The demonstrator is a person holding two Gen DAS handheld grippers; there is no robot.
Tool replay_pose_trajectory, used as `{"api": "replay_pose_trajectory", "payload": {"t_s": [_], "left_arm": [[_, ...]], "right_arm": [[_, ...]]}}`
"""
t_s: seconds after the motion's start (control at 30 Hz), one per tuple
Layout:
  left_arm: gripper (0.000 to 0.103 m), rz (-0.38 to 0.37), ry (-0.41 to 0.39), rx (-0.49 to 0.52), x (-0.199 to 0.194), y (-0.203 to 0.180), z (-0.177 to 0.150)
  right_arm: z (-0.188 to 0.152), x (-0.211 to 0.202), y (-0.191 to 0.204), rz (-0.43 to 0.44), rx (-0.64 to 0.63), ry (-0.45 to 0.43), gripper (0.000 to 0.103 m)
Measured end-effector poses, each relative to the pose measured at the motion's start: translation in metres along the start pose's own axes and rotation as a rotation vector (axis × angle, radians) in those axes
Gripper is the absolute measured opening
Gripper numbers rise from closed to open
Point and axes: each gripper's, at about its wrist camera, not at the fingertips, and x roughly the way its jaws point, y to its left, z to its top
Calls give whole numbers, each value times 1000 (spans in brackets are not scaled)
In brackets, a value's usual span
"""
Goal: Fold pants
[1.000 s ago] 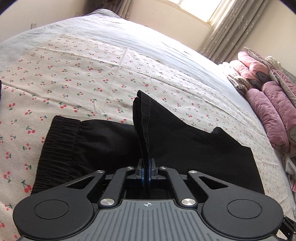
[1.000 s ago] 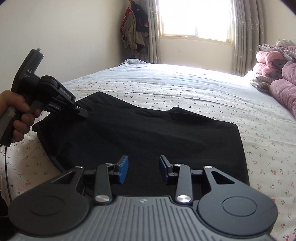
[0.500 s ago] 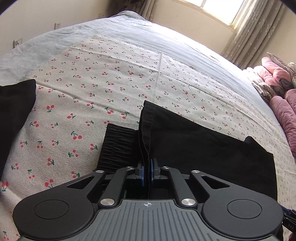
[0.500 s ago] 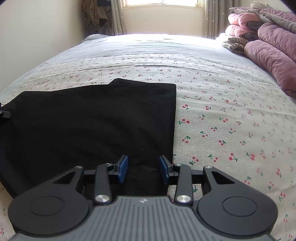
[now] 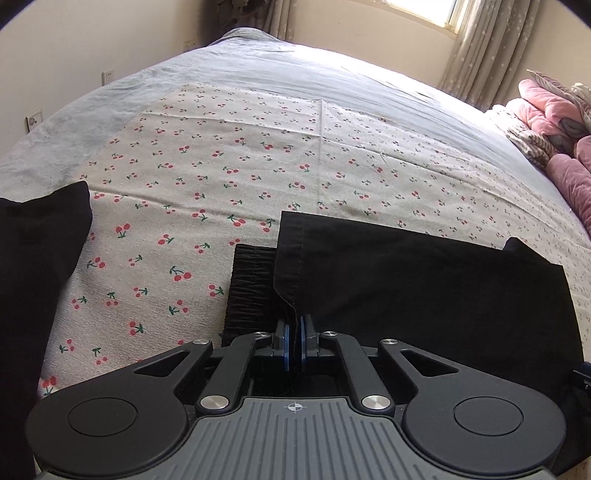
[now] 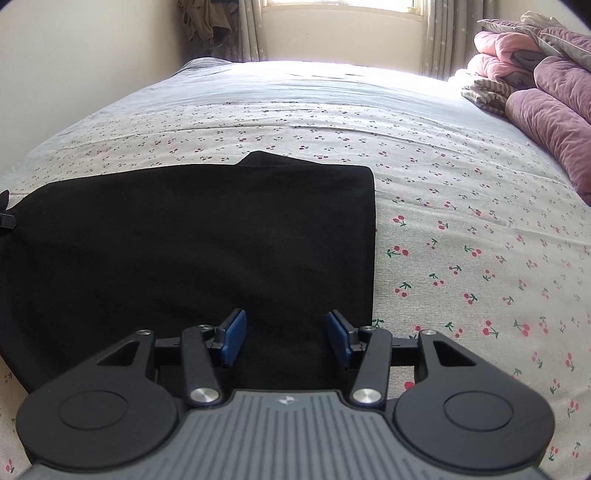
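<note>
In the left wrist view, low centre of the frame, the left hand-held gripper [image 5: 294,345] has its blue pads pressed together on a stitched hem edge of the black pants [image 5: 424,291], which rise in a short ridge of cloth straight out of the jaws. Just beyond, the folded-over leg lies flat across the lower right of the frame, and the gathered elastic waistband [image 5: 251,288] peeks out from under it to the left. A second black cloth [image 5: 33,277] fills the lower left edge, apart from the pants. In the right wrist view the right hand-held gripper [image 6: 286,338] sits low centre, pointing down at the bed, its jaws standing apart and having just been opening; the near right corner of the pants [image 6: 192,251] lies between the blue pads [image 6: 232,338] but neither pad presses on it. From there the pants spread as a smooth dark rectangle over the left and middle of the frame, with a straight right edge and a small hump at the far edge. They rest on a bed sheet [image 6: 461,229] printed with cherries. Farther off, upper right, lie piled pink and purple quilts [image 6: 535,81], and a curtained window [image 6: 343,3] sits at the top.
</note>
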Motion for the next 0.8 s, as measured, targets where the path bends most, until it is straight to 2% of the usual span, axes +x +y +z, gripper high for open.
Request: {"api": "replay_pose_trajectory", "payload": {"t_s": [0.07,0.17,0.27,0.33,0.4,0.47,0.53,0.57,0.6,0.67,0.7,0.8], "left_arm": [[10,24,13,43,2,-3,-1],[16,49,9,71,0,-4,1],[21,117,-40,83,-13,-4,7],[37,167,-84,102,-24,-4,10],[43,177,-129,116,-34,-6,11],[43,108,-159,123,-41,-16,12],[45,23,-145,146,-38,-37,8],[46,-6,-133,163,-34,-51,4],[48,-24,-121,185,-30,-66,0],[48,-39,-103,240,-22,-96,-11],[48,-48,-93,271,-17,-112,-17],[48,-106,-56,316,-5,-150,-33]], "right_arm": [[1,3,-4,-10,3,13,41],[3,6,-11,-18,23,18,41],[4,6,-19,-4,54,17,41],[6,-1,-26,15,94,3,41],[10,-11,-32,10,109,-27,41],[13,-21,-36,-44,80,-61,41],[12,-23,-32,-94,4,-66,39],[11,-22,-29,-83,-24,-51,33],[10,-20,-29,-59,-24,-37,23],[8,-14,-27,-5,-4,-6,9],[7,-11,-24,8,-8,5,6],[1,-4,-14,14,-44,39,5]]}}
